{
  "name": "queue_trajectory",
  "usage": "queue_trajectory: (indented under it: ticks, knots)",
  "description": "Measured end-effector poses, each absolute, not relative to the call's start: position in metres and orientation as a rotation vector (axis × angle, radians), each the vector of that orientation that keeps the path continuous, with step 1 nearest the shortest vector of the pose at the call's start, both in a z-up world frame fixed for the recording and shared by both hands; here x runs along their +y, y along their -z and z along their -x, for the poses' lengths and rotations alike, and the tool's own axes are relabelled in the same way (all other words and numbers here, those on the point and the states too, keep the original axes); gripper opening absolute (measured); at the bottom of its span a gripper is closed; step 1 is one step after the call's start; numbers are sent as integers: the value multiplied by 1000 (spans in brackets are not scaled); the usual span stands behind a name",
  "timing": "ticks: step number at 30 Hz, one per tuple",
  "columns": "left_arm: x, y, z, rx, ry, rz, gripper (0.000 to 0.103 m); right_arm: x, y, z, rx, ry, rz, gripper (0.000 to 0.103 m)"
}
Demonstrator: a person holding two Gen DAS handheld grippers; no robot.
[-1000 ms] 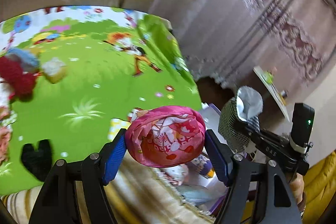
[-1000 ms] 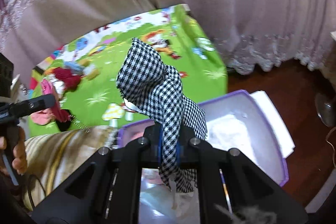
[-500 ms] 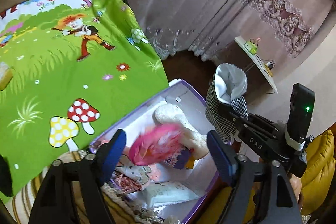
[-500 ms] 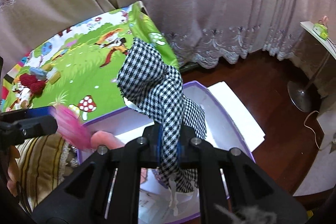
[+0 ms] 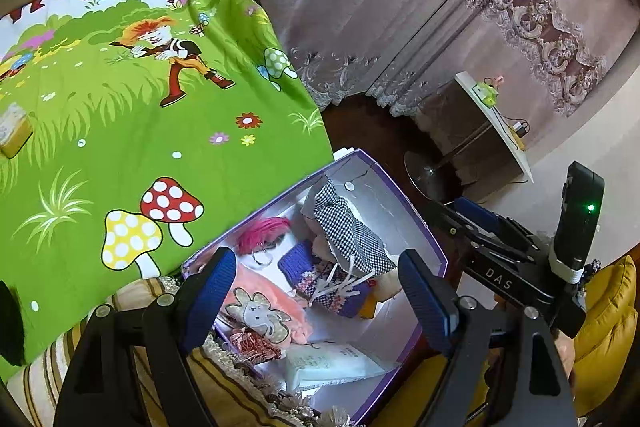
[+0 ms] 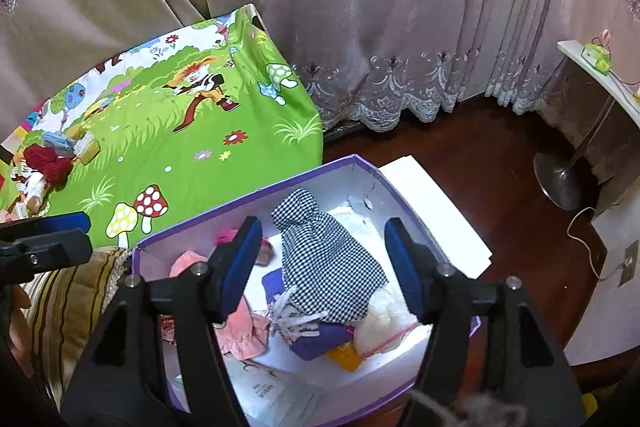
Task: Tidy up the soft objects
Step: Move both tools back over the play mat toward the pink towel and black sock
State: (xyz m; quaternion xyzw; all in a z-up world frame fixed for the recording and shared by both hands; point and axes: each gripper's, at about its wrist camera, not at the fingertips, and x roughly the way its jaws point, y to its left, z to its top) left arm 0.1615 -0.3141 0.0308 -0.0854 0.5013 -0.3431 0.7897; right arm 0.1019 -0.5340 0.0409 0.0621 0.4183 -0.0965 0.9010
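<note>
Right tongs [image 6: 320, 263] just sprang apart, dropping black-and-white checked cloth pouch [image 6: 328, 259] into purple-rimmed white cardboard box [image 6: 400, 183]; left tongs [image 5: 316, 295] also released, empty, pink pouch [image 5: 262, 229] already inside. Two items stowed.

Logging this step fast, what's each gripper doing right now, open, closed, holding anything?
Left gripper: open, holding nothing.
Right gripper: its jaws have just been opening; open, checkered pouch lies released in the purple box.
</note>
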Motion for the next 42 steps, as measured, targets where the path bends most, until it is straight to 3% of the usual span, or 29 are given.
queue_trajectory:
  ticks: [5, 23, 42]
  knots:
    - [-300, -33, -162, 1064, 713, 197, 84, -528, -44, -101, 861, 202, -107, 74]
    - [-186, -37, -174, 975, 496, 301, 84, -460, -58, -119, 862, 57, -47, 79]
    - [41, -10, -146, 928, -20, 639, 88, -366, -59, -140, 880, -153, -12, 83]
